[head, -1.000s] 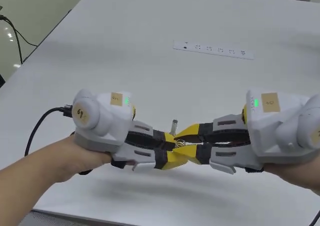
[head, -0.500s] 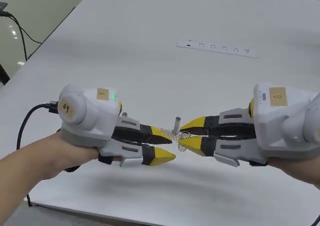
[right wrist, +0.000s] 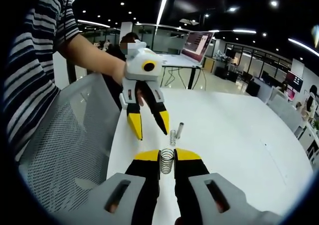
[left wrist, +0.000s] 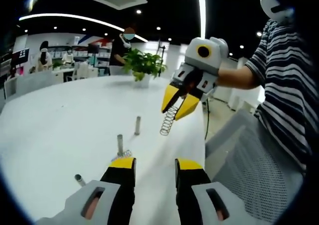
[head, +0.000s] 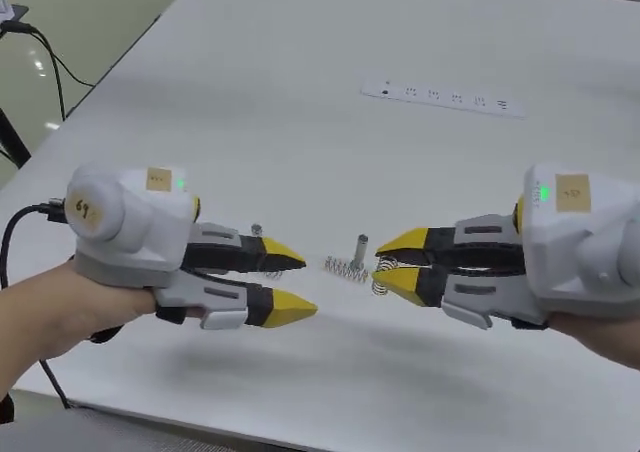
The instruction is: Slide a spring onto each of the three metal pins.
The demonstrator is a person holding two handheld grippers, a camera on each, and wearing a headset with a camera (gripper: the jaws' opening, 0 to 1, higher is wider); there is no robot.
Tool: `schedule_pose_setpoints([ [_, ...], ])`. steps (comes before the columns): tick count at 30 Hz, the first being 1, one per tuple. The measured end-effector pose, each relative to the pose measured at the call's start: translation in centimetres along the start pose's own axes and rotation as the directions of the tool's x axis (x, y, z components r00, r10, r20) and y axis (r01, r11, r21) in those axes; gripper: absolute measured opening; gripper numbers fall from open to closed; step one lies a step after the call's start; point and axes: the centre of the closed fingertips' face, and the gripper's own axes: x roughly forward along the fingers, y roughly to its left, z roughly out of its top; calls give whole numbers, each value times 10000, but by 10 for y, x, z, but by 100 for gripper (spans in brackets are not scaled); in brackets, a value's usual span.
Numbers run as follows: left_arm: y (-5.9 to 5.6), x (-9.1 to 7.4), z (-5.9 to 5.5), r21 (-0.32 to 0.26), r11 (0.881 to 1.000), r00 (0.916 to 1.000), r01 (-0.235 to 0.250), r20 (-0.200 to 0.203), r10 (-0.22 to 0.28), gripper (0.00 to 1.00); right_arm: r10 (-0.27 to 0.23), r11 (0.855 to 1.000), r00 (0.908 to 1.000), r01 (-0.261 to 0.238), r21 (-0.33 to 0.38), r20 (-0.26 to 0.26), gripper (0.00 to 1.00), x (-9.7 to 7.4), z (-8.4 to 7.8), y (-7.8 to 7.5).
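Head view: right gripper clamped on a spring just beside the metal pin, left gripper gaping empty on the pin's other side. Left gripper view: spring dangling near that pin. Right gripper view: jaws pinching it.

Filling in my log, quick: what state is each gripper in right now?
Left gripper: open, nothing between its fingers.
Right gripper: shut on a spring.

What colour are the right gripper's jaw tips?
Yellow, over black; the right gripper, pinching the metal coil spring, shows it best in head view.
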Motion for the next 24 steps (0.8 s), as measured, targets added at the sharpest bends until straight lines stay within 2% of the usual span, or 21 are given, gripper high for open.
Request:
schedule_pose_setpoints([
  [3, 3, -7, -5, -141, 9998, 9999, -112, -113, 110, 26, -79, 10000, 9999, 79, -60, -64, 7, -1, -1, -2],
  [7, 5, -16, -8, -295, 9993, 9997, -242, -74, 240, 28, -224, 9997, 9997, 223, -60, -118, 7, -3, -4, -6],
  [14, 23, -36, -15, -564, 9936, 9952, -976, -56, 975, 33, -440, 9990, 9988, 441, 22, -211, 7, -5, -8, -12],
  [17, 29, -41, -14, -591, 9906, 9923, -1235, 27, 1238, 39, -481, 9988, 9985, 483, 61, -269, 7, -6, -11, -12],
  [19, 35, -44, -15, -552, 9861, 9875, -1568, 102, 1575, 47, -512, 9987, 9982, 512, 17, -321, 7, -6, -12, -12],
  [24, 43, -53, -21, -594, 9795, 9812, -1926, 3, 1929, 56, -562, 9984, 9980, 564, 76, -307, 7, -6, -12, -13],
])
